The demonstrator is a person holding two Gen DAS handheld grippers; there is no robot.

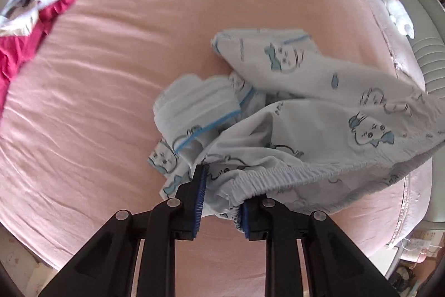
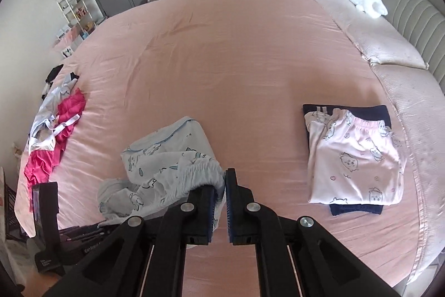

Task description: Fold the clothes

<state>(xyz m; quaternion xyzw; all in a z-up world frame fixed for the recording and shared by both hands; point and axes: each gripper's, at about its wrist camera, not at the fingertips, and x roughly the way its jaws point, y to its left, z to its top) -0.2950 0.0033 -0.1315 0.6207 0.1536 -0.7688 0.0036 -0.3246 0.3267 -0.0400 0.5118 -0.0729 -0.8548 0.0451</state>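
Pink bed (image 2: 222, 60): 2 folded pieces (image 2: 353, 157) stacked right; red-white pile (image 2: 55, 130) unfolded at left. Left gripper (image 1: 219, 194) and right gripper (image 2: 221, 191) both pinch printed pants (image 1: 306, 130) waistband, bottom center, unfolded.

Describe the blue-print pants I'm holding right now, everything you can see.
The pants are white, thin soft cloth printed with blue cartoon animals and edged in blue piping. The gathered elastic waistband is pinched at two spots: the left tongs shut on one end, the right tongs shut on another part. The waist is lifted while the legs trail crumpled and partly bunched on the pink sheet. They are unfolded, lying near the bed's front edge, apart from the folded stack.
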